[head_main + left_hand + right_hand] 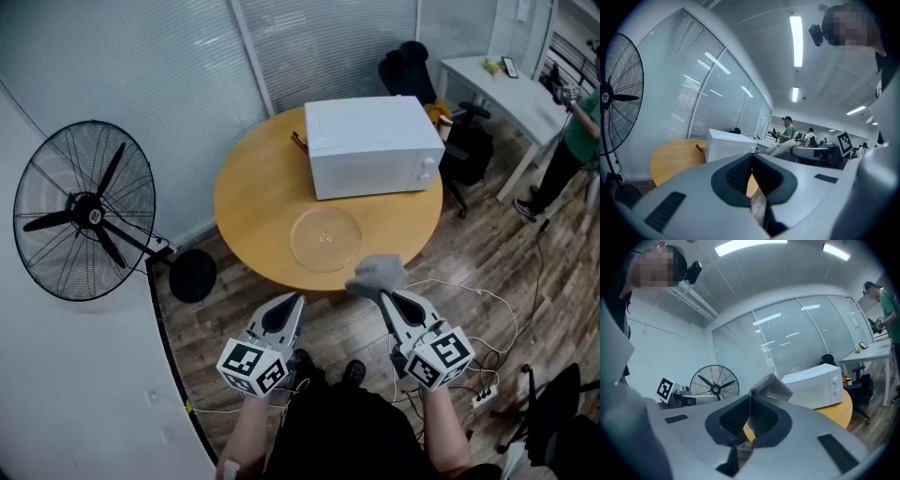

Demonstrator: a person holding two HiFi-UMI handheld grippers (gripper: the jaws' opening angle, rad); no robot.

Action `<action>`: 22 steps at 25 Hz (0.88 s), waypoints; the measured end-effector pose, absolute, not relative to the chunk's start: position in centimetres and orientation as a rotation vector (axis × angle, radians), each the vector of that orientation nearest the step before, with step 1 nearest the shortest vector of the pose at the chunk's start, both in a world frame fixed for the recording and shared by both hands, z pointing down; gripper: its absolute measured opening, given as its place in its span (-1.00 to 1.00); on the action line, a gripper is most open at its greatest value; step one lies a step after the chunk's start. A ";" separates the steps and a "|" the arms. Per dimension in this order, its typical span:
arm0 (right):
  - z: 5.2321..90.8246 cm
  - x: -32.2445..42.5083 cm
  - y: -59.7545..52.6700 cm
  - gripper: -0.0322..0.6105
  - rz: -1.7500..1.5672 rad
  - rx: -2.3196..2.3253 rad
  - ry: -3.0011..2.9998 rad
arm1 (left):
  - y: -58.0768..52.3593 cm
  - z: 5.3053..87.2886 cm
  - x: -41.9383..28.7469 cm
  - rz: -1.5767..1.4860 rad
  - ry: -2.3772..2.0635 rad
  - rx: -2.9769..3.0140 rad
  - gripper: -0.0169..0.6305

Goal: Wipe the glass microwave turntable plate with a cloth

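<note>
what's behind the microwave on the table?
In the head view, a small red-and-dark item pokes out at the microwave's left rear corner. The tabletop strip directly behind it is covered by its body.

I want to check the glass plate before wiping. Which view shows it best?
The head view: the glass plate lies whole on the round table, in front of the microwave. Both gripper views see the table edge-on; no plate shows there.

Head view steeply down over table (pixel 253 211); both gripper views level, toward microwave (pixel 818 383).
</note>
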State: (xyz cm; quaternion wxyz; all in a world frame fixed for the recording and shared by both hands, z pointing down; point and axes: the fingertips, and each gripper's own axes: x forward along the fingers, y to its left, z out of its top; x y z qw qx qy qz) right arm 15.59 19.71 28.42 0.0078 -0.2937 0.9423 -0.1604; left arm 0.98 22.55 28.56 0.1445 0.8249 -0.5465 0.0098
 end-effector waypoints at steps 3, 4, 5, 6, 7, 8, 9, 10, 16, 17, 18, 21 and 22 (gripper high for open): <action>28.3 15.3 20.4 -0.85 -0.484 -0.904 2.949 | 23.0 28.8 1.1 0.056 -1.577 2.378 -0.97; 28.2 15.3 20.5 -0.86 -0.476 -0.901 2.948 | 23.1 28.9 1.1 0.059 -1.577 2.377 -0.97; 28.1 15.3 20.6 -0.85 -0.470 -0.897 2.947 | 23.2 28.9 1.2 0.060 -1.578 2.375 -0.97; 28.0 15.4 20.6 -0.86 -0.466 -0.894 2.944 | 23.3 28.9 1.2 0.060 -1.579 2.372 -0.97; 27.9 15.5 20.6 -0.86 -0.464 -0.889 2.940 | 23.3 29.0 1.3 0.063 -1.580 2.370 -0.97; 27.8 15.6 20.7 -0.86 -0.463 -0.881 2.938 | 23.4 29.1 1.4 0.067 -1.581 2.368 -0.97; 27.8 15.7 20.7 -0.86 -0.462 -0.869 2.938 | 23.5 29.1 1.4 0.071 -1.583 2.365 -0.97; 27.8 15.8 20.9 -0.85 -0.461 -0.856 2.937 | 23.6 29.2 1.5 0.075 -1.585 2.363 -0.97; 28.3 15.6 21.3 -0.85 -0.514 -0.804 2.903 | 24.2 30.4 1.1 0.095 -1.604 2.325 -0.97; 28.5 15.4 21.3 -0.85 -0.526 -0.794 2.901 | 24.1 30.6 1.0 0.097 -1.607 2.317 -0.97; 28.7 15.1 21.3 -0.84 -0.531 -0.789 2.905 | 23.9 30.9 0.8 0.098 -1.607 2.310 -0.97; 29.4 14.5 20.9 -0.84 -0.530 -0.798 2.926 | 23.5 31.5 0.6 0.102 -1.588 2.301 -0.97; 29.7 14.4 20.6 -0.84 -0.534 -0.804 2.930 | 23.2 31.7 0.5 0.107 -1.585 2.300 -0.97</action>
